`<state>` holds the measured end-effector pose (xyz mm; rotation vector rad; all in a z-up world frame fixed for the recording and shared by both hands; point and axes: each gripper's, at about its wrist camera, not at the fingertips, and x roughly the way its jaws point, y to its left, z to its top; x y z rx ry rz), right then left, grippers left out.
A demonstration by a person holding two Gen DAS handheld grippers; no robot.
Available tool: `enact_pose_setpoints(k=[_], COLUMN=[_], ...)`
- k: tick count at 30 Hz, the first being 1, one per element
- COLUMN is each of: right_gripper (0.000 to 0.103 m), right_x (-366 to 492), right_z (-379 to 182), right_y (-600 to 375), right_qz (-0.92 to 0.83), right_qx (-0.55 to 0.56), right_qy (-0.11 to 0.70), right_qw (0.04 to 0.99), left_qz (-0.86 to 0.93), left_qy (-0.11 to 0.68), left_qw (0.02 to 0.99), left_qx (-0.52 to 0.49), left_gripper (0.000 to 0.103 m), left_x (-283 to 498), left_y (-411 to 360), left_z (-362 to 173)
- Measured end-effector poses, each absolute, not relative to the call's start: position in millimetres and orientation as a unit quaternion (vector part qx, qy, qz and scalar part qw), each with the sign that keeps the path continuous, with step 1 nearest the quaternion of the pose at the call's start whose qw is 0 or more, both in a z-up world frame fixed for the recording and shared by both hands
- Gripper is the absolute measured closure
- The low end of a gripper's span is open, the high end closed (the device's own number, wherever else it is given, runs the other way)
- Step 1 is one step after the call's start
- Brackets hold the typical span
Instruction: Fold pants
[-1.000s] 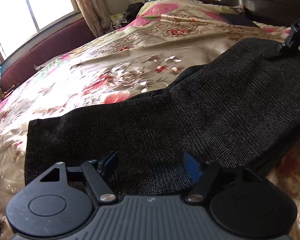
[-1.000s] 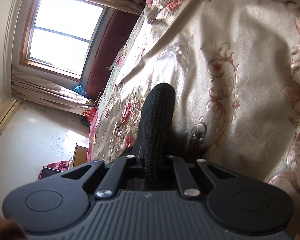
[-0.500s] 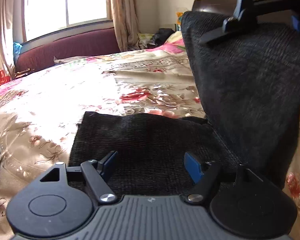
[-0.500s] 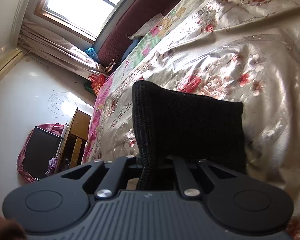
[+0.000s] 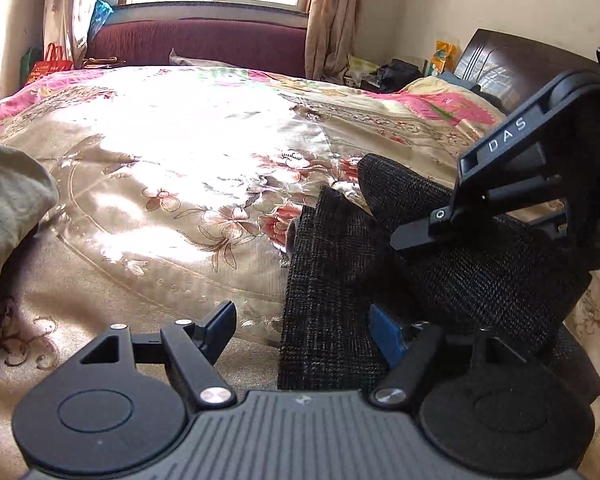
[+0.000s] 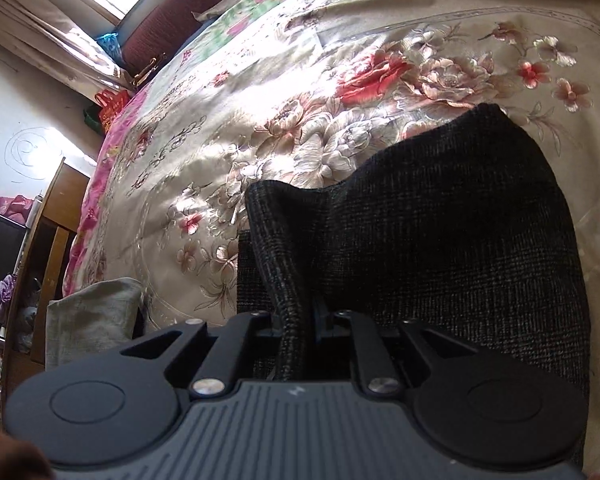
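Dark charcoal woven pants [image 5: 332, 296] lie on the floral bedspread [image 5: 172, 184], one end folded back over the rest. My left gripper [image 5: 304, 330] is open and empty, low over the bed at the pants' left edge. My right gripper [image 6: 300, 324] is shut on a bunched edge of the pants [image 6: 440, 232] and holds it over the lower layer. The right gripper also shows in the left wrist view [image 5: 496, 196], above the folded cloth.
A grey-green cloth [image 5: 8, 200] lies at the bed's left and shows in the right wrist view [image 6: 96, 320]. A maroon bench [image 5: 196, 44] stands under the window. A dark headboard [image 5: 512, 64] is at far right. A wooden cabinet [image 6: 48, 240] stands beside the bed.
My right gripper has carried the pants' end up and over, laying it down on the other half. The left wrist view has swung left toward the window, with its fingers still open.
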<state>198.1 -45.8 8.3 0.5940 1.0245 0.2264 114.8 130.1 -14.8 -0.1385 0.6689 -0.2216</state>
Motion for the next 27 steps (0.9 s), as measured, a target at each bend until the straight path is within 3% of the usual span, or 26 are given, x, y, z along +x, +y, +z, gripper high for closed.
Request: enact_pose_setpoints(k=[3,6,9,17,27], right_gripper=[0.086,0.078,0.062,0.063,0.063], right_x=[202.9,201.7,201.1,200.2,194.1], right_z=[6.7,5.1,8.3,15.4,18.8], right_y=[-36.9,-27.5,-17.9,-19.5,-28.2], right_qz=[0.096,0.094,0.109,0.163,0.197], right_qx=[0.28,0.285,0.285,0.326,0.228], right_qy=[0.479,0.472,0.467,0.463,0.434], right_qw=[0.826,0.829,0.83,0.808,0.849], left_qz=[-0.116,-0.12,-0.121,-0.103,-0.008], left_qy=[0.327,0.329,0.331,0.329,0.293], left_qw=[0.936,0.935,0.934,0.937,0.956], left_qx=[-0.062,-0.055,-0.056,-0.051,-0.007], left_gripper=[0.017,0.016,0.014,0.011,0.011], left_x=[111.3,108.2,108.3,95.4,52.8], left_y=[128.5,126.7,128.2,136.9,152.7], left_z=[-14.7,-13.8,-13.9,-10.4,17.6])
